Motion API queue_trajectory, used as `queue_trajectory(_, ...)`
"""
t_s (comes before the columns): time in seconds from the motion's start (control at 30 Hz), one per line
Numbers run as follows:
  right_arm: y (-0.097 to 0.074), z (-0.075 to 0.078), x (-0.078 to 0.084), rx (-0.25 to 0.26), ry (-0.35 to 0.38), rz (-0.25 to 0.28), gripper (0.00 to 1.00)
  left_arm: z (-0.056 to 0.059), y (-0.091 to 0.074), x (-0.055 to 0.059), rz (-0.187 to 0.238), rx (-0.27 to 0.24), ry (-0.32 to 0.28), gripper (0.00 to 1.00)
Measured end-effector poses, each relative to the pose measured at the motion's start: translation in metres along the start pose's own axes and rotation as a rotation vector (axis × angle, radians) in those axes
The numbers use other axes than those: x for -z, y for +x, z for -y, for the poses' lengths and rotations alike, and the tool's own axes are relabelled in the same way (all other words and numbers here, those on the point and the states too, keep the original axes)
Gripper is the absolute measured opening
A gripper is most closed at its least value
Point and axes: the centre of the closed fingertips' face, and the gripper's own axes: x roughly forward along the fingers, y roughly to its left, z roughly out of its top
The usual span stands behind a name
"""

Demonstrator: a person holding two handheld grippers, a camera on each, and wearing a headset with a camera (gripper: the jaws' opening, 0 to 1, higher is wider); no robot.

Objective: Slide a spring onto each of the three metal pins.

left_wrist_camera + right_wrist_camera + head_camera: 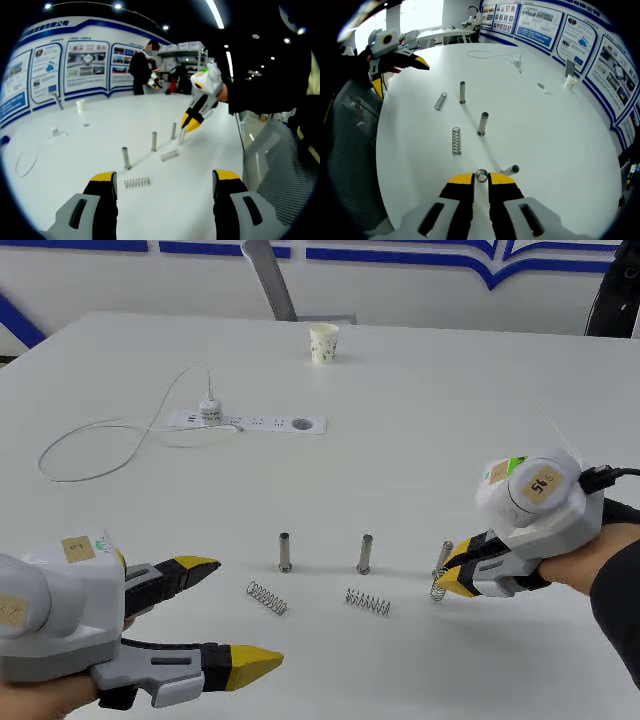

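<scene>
Where the right tongs (481,178) pinch, a spring (481,174) sits — beside a pin (509,170).

My right claw (446,575) covers nearly all of the spring (437,592) pinched between its tips. A few coils poke out below them, and the right gripper view gives it end-on, its length out of sight. The pin (444,557) just behind those tips is half hidden, so I can't tell whether spring and pin touch. My left claw (247,610) is cut off at the bottom edge behind its jaws.
</scene>
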Motion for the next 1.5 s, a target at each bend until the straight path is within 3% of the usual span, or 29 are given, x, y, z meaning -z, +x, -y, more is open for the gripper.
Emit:
queue_trajectory(0.8,-0.02,-0.005,-0.007,-0.006,0.129,0.005,0.12,0.003,0.0,-0.003,0.008,0.007,0.004,0.79)
queue_trajectory(1.5,-0.035,-0.004,-0.019,-0.01,0.142,0.021,0.12,0.003,0.0,-0.003,0.015,0.003,0.001,0.79)
